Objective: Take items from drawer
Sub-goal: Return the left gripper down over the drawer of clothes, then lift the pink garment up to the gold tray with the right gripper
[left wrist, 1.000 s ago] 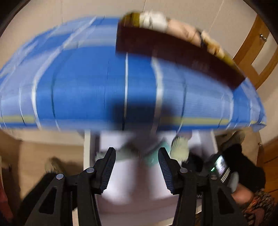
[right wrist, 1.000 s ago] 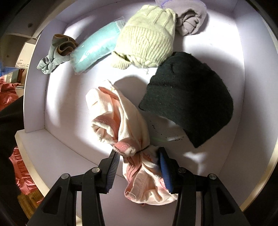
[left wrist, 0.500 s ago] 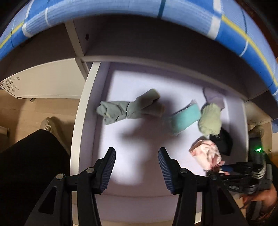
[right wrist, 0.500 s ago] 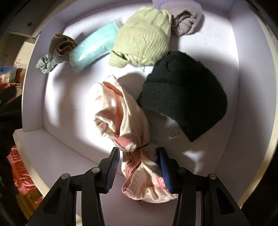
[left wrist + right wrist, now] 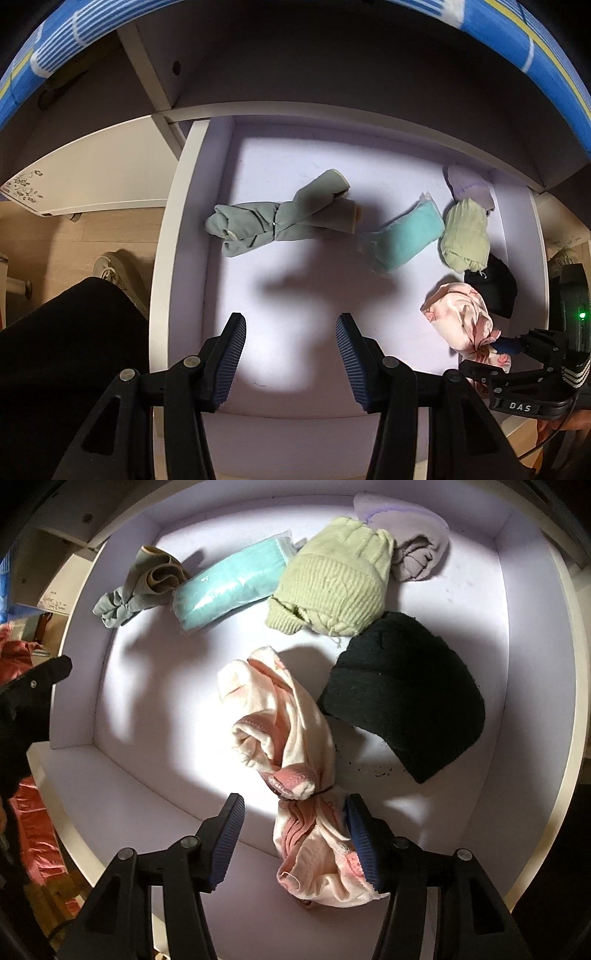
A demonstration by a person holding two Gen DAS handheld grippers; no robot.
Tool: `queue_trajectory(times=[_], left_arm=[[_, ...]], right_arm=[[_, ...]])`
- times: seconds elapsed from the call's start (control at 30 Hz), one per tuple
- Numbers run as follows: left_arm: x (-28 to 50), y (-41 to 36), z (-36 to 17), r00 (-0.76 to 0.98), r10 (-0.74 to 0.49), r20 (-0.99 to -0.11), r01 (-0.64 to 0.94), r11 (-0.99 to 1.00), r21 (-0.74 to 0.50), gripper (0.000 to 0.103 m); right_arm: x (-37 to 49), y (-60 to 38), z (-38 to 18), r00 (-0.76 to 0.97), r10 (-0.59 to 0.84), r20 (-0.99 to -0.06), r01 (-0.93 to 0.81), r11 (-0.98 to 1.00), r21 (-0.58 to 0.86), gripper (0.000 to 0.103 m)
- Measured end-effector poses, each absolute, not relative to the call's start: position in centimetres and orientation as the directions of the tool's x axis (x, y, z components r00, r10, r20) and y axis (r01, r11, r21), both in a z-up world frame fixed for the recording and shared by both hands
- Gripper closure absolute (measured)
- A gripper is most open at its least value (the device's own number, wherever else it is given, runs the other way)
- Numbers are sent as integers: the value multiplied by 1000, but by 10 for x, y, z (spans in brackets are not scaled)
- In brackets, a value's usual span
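- Above the open drawer point(image 5: 177, 236) hangs a blue striped bed cover point(image 5: 517, 40), and a black trouser leg point(image 5: 66, 350) stands beside the drawer's left wall.
- Nothing blocks the way to the clothes.
- A pink and cream cloth bundle point(image 5: 280, 738), tied with a thin band, lies near the front of the drawer.
- Also inside are a black hat point(image 5: 402, 701), a yellow-green knit hat point(image 5: 332, 587), a teal packet point(image 5: 229, 583), grey-green socks point(image 5: 136, 590) and a lilac cloth point(image 5: 417, 550).
- The right gripper point(image 5: 295, 834) is opening, with the bundle's end between its jaws, touching one pad.
- The left gripper point(image 5: 291, 354) hangs apart over bare drawer floor, holding nothing.
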State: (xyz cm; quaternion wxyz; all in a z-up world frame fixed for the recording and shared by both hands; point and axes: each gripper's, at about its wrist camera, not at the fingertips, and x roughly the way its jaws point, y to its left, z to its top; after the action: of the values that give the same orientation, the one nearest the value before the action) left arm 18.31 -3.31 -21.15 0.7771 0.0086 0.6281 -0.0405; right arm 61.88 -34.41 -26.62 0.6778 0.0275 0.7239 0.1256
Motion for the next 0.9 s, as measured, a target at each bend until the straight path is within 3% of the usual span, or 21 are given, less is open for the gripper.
queue_trajectory(times=[0.33, 0.5, 0.57, 0.9], left_arm=[[184, -35, -215, 193, -58, -979, 71, 996, -45, 52], [185, -35, -218, 185, -65, -981, 65, 996, -53, 52], [185, -36, -218, 182, -64, -981, 64, 997, -53, 52], [183, -33, -225, 149, -75, -986, 47, 997, -69, 52]], right_arm=[[605, -313, -278, -84, 118, -989, -199, 971, 133, 47], [604, -309, -280, -83, 95, -992, -208, 972, 111, 55], [603, -308, -280, -82, 86, -993, -211, 972, 102, 63], [600, -324, -275, -86, 129, -988, -177, 974, 143, 69]])
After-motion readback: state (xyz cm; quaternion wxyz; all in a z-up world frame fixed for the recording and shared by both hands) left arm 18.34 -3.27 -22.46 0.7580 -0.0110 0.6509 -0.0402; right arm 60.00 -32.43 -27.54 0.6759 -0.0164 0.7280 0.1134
